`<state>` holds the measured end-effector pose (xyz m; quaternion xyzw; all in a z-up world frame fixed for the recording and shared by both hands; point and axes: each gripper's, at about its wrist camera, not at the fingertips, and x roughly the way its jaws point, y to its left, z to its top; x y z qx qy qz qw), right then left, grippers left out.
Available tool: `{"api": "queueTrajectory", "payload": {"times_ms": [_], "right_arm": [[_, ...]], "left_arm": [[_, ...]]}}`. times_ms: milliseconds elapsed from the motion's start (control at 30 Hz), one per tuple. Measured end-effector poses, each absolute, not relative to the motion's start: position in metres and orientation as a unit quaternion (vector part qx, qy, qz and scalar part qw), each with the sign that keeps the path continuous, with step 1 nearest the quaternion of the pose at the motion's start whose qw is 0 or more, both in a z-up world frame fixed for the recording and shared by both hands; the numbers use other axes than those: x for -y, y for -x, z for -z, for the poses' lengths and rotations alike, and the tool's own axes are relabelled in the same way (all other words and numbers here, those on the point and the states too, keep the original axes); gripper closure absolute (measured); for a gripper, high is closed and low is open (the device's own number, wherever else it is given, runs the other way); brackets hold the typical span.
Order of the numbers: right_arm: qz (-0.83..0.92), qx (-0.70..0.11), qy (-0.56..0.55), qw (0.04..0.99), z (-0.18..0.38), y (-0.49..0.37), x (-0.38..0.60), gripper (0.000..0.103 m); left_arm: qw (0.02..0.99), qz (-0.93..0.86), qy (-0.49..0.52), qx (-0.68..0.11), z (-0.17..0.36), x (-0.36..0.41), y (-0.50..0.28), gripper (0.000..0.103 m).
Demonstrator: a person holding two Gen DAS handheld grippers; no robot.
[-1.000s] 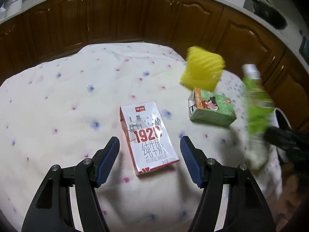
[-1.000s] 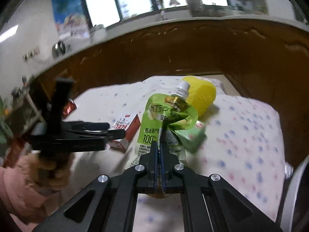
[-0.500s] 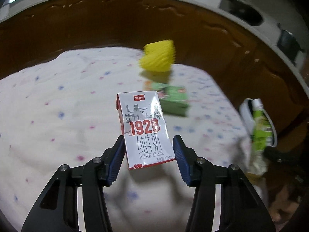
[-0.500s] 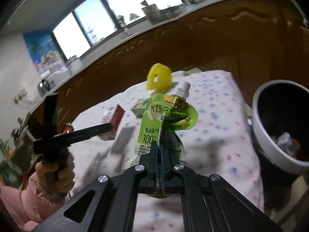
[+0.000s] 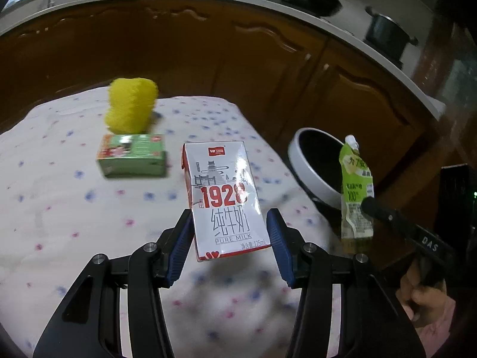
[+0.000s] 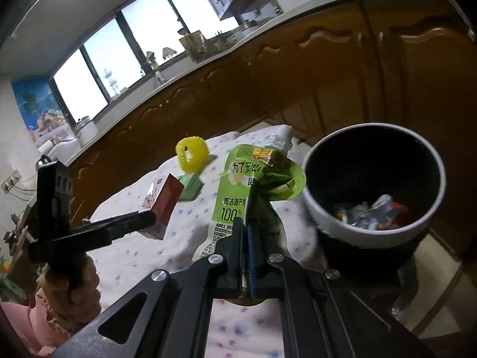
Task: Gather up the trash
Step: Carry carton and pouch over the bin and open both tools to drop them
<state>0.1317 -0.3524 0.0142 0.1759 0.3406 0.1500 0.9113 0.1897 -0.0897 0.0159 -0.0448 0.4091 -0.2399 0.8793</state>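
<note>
The milk carton (image 5: 226, 200) is hanging clear of the desk (image 5: 59, 214) at frame centre, gripped only at its lower end, so I judge it could pivot or slip out short of the trash bin (image 5: 310, 176) at right. The left tongs (image 5: 229, 238) are standing half spread, their pads pinching the carton's sides. The right tongs (image 6: 246, 232) are pressing together on the green pouch (image 6: 259, 185), holding it beside the bin's rim; being limp, it could snag there.

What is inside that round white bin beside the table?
The bin already holds a small heap of crumpled wrappers, silvery with a bit of red. What lies beneath that heap cannot be seen, and the dark inner wall hides the rest.
</note>
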Motion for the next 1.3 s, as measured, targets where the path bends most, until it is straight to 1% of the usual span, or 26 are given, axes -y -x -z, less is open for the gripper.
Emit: {"api": "queueTrajectory", "payload": {"times_ms": [400,833,867,900,933,1033,1100,1167,1300], "right_arm": [[-0.098,-0.331,-0.189,0.919,-0.019,-0.115,0.398,0.1],[-0.058,-0.329,-0.192,0.923,-0.021,-0.126,0.436,0.1],[-0.055,-0.33,-0.191,0.923,-0.021,-0.128,0.438,0.1],[-0.053,-0.332,-0.19,0.922,-0.02,-0.13,0.44,0.1],[-0.05,-0.333,-0.189,0.923,-0.02,-0.132,0.442,0.1],[-0.041,-0.338,-0.186,0.922,-0.014,-0.141,0.448,0.1],[-0.04,-0.342,-0.186,0.92,-0.011,-0.146,0.451,0.1],[-0.041,-0.342,-0.188,0.92,-0.009,-0.148,0.453,0.1],[-0.051,-0.334,-0.193,0.921,-0.012,-0.144,0.453,0.101]], "left_arm": [[0.868,0.288,0.015,-0.405,-0.025,0.146,-0.19,0.054],[0.854,0.328,-0.015,-0.404,-0.036,0.209,-0.208,0.056],[0.852,0.331,-0.016,-0.405,-0.036,0.214,-0.211,0.058],[0.851,0.333,-0.017,-0.407,-0.036,0.218,-0.214,0.077],[0.845,0.337,-0.018,-0.414,-0.035,0.224,-0.219,0.084],[0.839,0.343,-0.018,-0.422,-0.031,0.236,-0.231,0.087],[0.839,0.337,-0.025,-0.427,-0.026,0.242,-0.237,0.097],[0.833,0.342,-0.022,-0.435,-0.023,0.245,-0.242,0.102],[0.835,0.345,-0.033,-0.428,-0.024,0.243,-0.237,0.102]]}}
